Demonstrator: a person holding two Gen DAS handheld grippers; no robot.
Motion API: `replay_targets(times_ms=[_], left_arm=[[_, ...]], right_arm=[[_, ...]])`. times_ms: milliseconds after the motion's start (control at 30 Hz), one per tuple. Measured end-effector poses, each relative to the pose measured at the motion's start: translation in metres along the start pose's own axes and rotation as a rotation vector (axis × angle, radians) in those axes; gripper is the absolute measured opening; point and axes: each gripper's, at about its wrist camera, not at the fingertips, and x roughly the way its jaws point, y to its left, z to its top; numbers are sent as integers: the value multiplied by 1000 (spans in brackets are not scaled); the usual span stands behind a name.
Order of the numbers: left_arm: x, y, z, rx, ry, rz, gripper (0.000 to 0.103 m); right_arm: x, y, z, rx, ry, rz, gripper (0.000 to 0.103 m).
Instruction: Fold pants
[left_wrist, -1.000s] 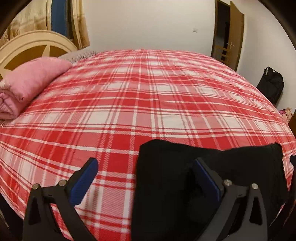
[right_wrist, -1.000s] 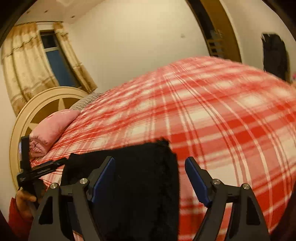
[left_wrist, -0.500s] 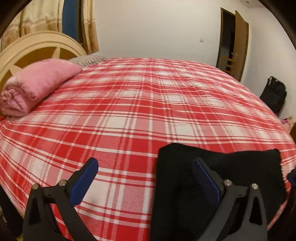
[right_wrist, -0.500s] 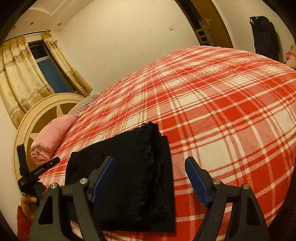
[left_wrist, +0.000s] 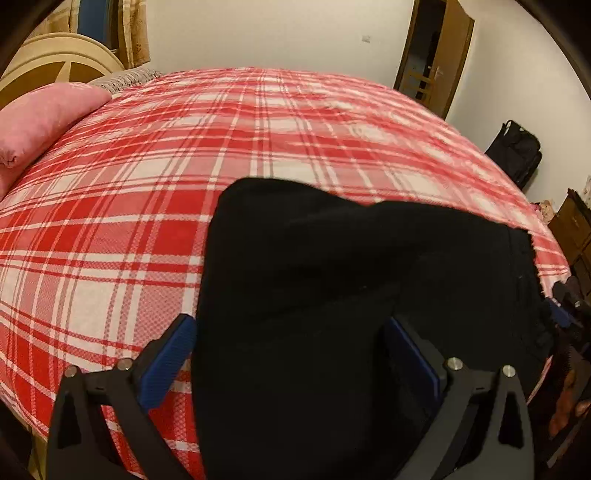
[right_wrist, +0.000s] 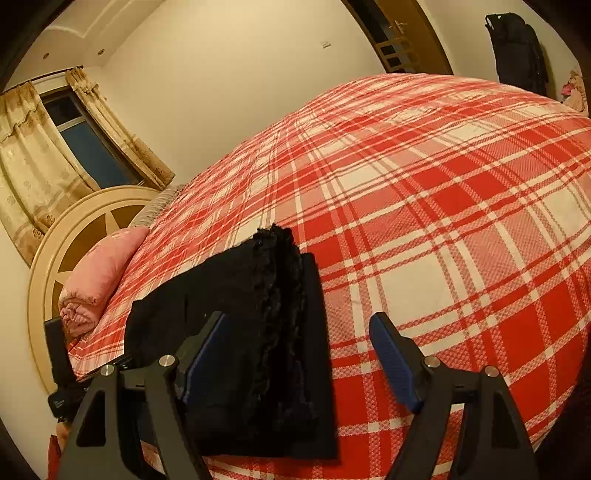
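Right wrist view showed the black fabric pants (right_wrist: 236, 332) lying as a compact folded stack near the front edge of the red-and-white plaid bedspread (right_wrist: 443, 221), frayed hems layered on top. The right gripper (right_wrist: 299, 365) was spread wide, gripping nothing. The left gripper (left_wrist: 291, 354) was likewise spread, its fingers either side of the stack's edge (contact unclear). Folding looked nearly finished; perhaps only a final tidy remained.

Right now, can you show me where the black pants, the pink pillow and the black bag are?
black pants (right_wrist: 236, 332): right wrist view, on the folded top layer.
pink pillow (left_wrist: 40, 118): left wrist view, on its broad upper side.
black bag (left_wrist: 515, 151): left wrist view, on its front, standing by the wall.
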Motion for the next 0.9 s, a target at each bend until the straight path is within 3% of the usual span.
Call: replay_targets(times_ms=[100, 267, 333, 467, 533, 600, 700, 767, 867, 900], left_arm=[[8, 7, -4, -42, 38, -5, 103], [7, 5, -8, -42, 25, 3, 103], [8, 5, -8, -41, 24, 5, 103], [9, 6, -7, -48, 37, -3, 103], [9, 7, -8, -52, 46, -13, 103], [8, 8, -9, -58, 47, -34, 102], [1, 16, -10, -88, 28, -91, 80], [-5, 24, -10, -123, 21, -155, 46], [-8, 43, -14, -231, 22, -247, 21], [-8, 49, -15, -260, 20, -267, 20]], right_arm=[[4, 0, -4, -5, 15, -2, 79], [22, -3, -18, 49, 63, 33, 81], [20, 4, -28, 23, 9, 33, 86], [30, 32, -36, -128, 59, -13, 88], [34, 44, -39, -214, 79, -72, 84], [34, 47, -41, -243, 85, -82, 63], [30, 49, -38, -252, 102, -48, 46], [30, 56, -38, -291, 105, -70, 44], [27, 67, -41, -345, 84, -108, 40], [24, 72, -43, -371, 71, -119, 40]])
